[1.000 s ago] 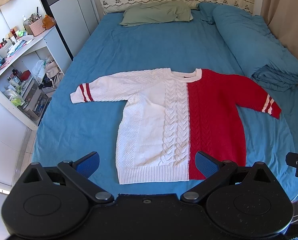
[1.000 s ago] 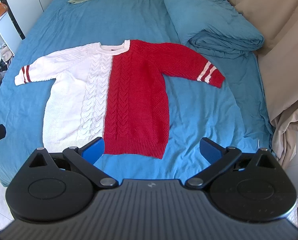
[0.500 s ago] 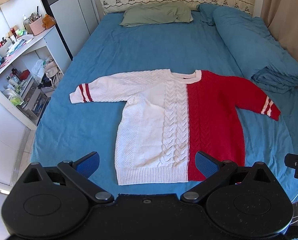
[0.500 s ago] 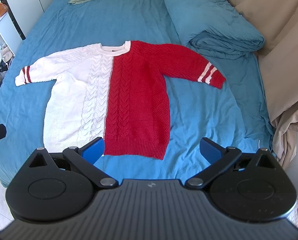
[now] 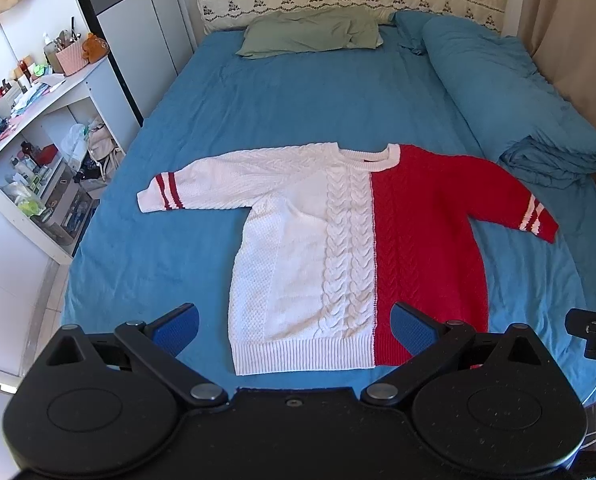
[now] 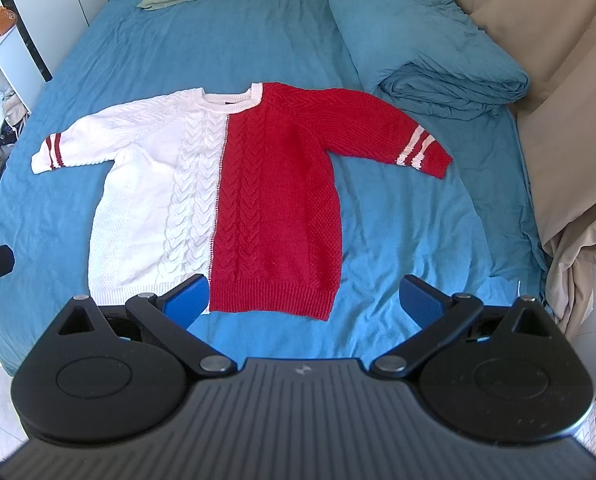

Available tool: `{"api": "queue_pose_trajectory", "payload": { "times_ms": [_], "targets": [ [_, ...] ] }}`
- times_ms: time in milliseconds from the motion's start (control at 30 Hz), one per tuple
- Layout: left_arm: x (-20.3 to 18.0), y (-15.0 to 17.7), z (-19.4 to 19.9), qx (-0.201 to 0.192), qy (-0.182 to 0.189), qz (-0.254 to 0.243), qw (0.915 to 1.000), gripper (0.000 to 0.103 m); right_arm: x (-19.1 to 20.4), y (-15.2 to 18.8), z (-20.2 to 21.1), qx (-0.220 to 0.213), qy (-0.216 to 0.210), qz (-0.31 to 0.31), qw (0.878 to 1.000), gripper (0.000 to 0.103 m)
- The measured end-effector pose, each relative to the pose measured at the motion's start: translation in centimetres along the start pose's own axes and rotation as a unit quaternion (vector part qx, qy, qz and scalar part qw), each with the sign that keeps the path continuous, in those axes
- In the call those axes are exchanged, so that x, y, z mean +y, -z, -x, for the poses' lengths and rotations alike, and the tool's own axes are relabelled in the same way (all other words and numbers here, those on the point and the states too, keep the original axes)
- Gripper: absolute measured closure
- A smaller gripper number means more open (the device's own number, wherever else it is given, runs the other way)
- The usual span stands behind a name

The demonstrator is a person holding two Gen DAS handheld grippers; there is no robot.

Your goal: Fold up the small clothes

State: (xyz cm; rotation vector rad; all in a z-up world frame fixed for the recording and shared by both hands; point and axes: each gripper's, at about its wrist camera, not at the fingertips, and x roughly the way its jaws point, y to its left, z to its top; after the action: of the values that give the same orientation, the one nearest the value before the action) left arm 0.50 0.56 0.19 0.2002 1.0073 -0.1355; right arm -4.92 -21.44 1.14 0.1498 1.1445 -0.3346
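Sweater (image 5: 349, 252) lies flat, sleeves spread, on the blue bed (image 5: 298, 96). Left gripper (image 5: 294, 322) and right gripper (image 6: 303, 296) hover wide open and empty above its hem.

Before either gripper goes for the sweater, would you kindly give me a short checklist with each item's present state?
1. Sweater lies flat, front up: ok.
2. Both sleeves spread out, white sleeve, red sleeve: ok.
3. Left gripper open, holding nothing: ok.
4. Right gripper open, holding nothing: ok.
5. Hem unobstructed near the bed's front edge: ok.
6. Anything under the sweater: cannot tell.
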Motion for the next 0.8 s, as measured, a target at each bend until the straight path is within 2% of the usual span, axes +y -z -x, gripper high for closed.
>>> {"api": "queue_pose_trajectory", "payload": {
  "times_ms": [800],
  "targets": [
    [0.38, -0.17, 0.34, -0.005, -0.001, 0.002, 1.0, 0.0, 0.13, 0.08, 0.27, -0.005, -0.002, 0.0, 1.0, 0.0]
  ]
}}
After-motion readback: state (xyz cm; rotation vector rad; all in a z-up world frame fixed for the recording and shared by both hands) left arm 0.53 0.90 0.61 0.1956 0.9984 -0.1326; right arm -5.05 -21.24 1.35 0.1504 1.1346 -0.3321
